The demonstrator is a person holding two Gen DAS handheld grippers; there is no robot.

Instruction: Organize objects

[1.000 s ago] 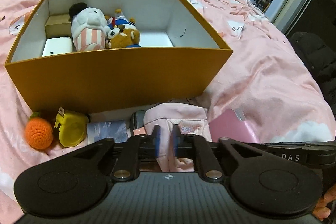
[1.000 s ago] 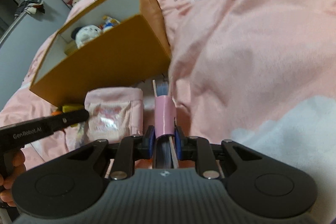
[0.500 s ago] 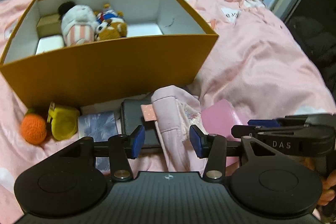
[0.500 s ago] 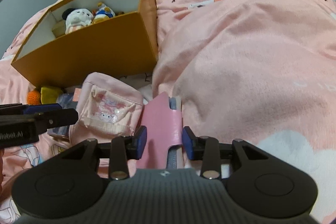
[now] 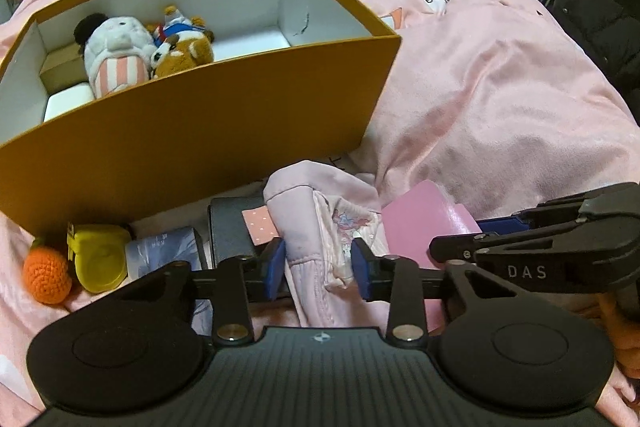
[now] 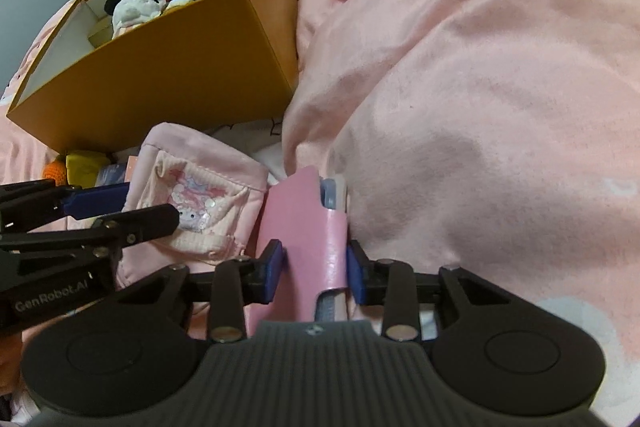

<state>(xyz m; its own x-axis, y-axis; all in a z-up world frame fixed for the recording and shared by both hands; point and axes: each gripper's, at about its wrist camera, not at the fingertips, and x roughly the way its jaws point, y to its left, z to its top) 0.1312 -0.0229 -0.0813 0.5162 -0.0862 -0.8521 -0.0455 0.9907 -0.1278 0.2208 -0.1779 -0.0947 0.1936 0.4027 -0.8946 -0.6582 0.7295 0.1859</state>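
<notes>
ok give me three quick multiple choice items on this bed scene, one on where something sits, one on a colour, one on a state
1. Where does the crocheted ball lie?
A. inside the box
B. on the bed, outside the box's front wall
C. on top of the plush toys

2. What colour is the outside of the box?
A. mustard orange
B. blue
C. white

3. What is between the fingers of the left gripper?
A. nothing
B. the yellow toy
C. the pink fabric pouch

Answers:
1. B: the ball rests on the bedding beside the yellow toy, below the box's front wall.
2. A: the outer walls are mustard orange; only the inside is white.
3. C: the pink fabric pouch sits between the blue pads, which have just been closing in on it.
</notes>
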